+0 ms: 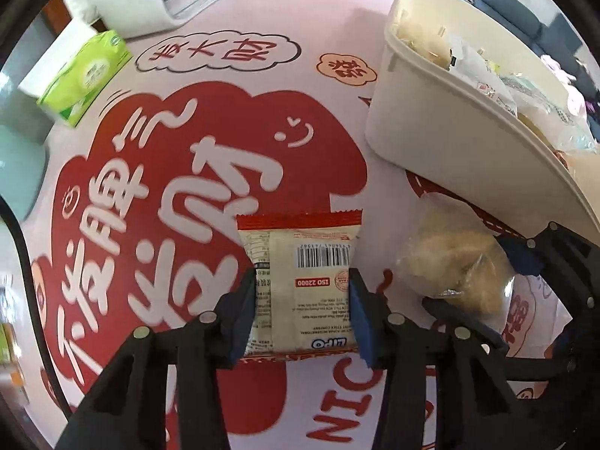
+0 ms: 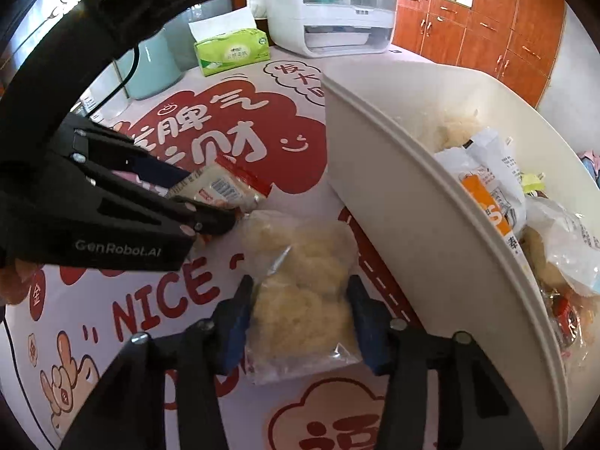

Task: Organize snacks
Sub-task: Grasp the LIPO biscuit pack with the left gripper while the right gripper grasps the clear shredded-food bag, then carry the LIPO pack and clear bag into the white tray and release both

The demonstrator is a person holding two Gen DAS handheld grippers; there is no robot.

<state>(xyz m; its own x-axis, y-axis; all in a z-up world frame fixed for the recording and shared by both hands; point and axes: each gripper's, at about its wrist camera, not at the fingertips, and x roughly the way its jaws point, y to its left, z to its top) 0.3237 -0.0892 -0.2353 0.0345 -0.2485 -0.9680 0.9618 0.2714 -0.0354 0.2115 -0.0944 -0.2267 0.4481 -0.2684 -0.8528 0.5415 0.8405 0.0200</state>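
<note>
My left gripper [image 1: 302, 300] is shut on a beige snack packet with red ends and a barcode [image 1: 300, 262], which lies on the printed tablecloth; it also shows in the right wrist view [image 2: 225, 187]. My right gripper [image 2: 300, 300] has its blue pads against both sides of a clear bag of pale puffed snacks [image 2: 300, 281], also seen in the left wrist view [image 1: 457, 262]. A cream plastic bin [image 2: 393, 206] with several wrapped snacks inside stands just right of both bags; it also shows in the left wrist view [image 1: 450, 131].
A green tissue box [image 2: 232, 50] and a white countertop appliance [image 2: 330, 11] stand at the table's far side. A pale teal container [image 2: 150, 67] with a black cable is at far left. Wooden cabinets [image 2: 487, 30] are behind.
</note>
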